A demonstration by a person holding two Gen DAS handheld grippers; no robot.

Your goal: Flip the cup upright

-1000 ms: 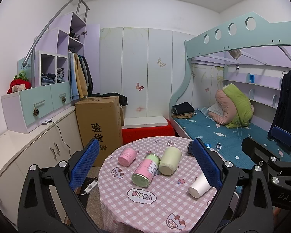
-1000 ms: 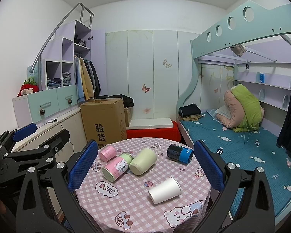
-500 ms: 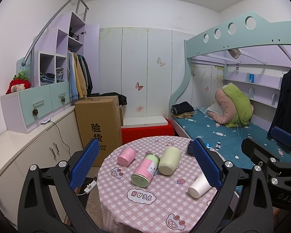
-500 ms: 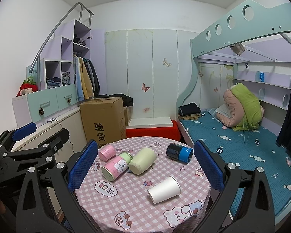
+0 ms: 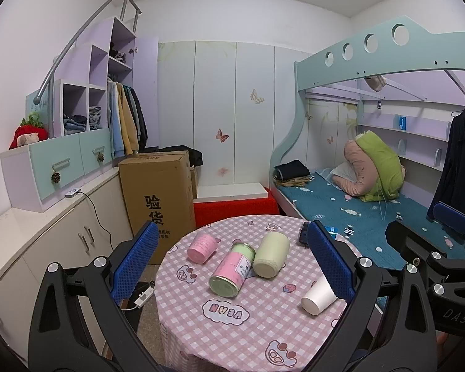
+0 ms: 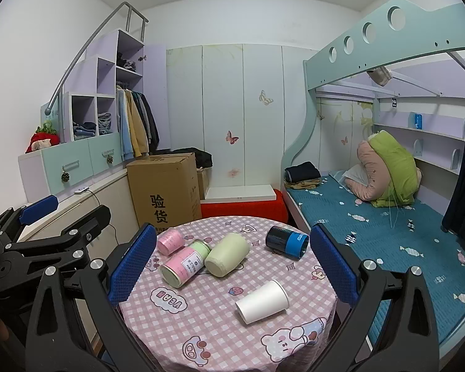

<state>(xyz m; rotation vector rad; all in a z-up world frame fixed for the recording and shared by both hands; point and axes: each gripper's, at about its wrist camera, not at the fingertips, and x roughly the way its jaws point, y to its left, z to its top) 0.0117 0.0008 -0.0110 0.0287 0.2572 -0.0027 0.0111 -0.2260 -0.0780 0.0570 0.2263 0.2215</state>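
Observation:
Several cups lie on their sides on a round table with a pink checked cloth (image 6: 220, 319): a white paper cup (image 6: 262, 301) at the front right, a black and blue cup (image 6: 287, 241), a pale green cup (image 6: 228, 254), a pink and green can (image 6: 184, 262) and a small pink cup (image 6: 170, 241). The white cup (image 5: 318, 295) is partly hidden by the left gripper's right finger in the left wrist view. My left gripper (image 5: 229, 266) and my right gripper (image 6: 232, 266) are open and empty, held above the table's near side.
A cardboard box (image 6: 166, 189) and a red box (image 6: 243, 209) stand behind the table. A bunk bed (image 6: 372, 217) is at the right. Low white cabinets (image 5: 46, 229) run along the left wall. A cable and socket (image 5: 141, 294) lie on the floor.
Both views have shifted only slightly. The cups have not moved and both grippers stay open.

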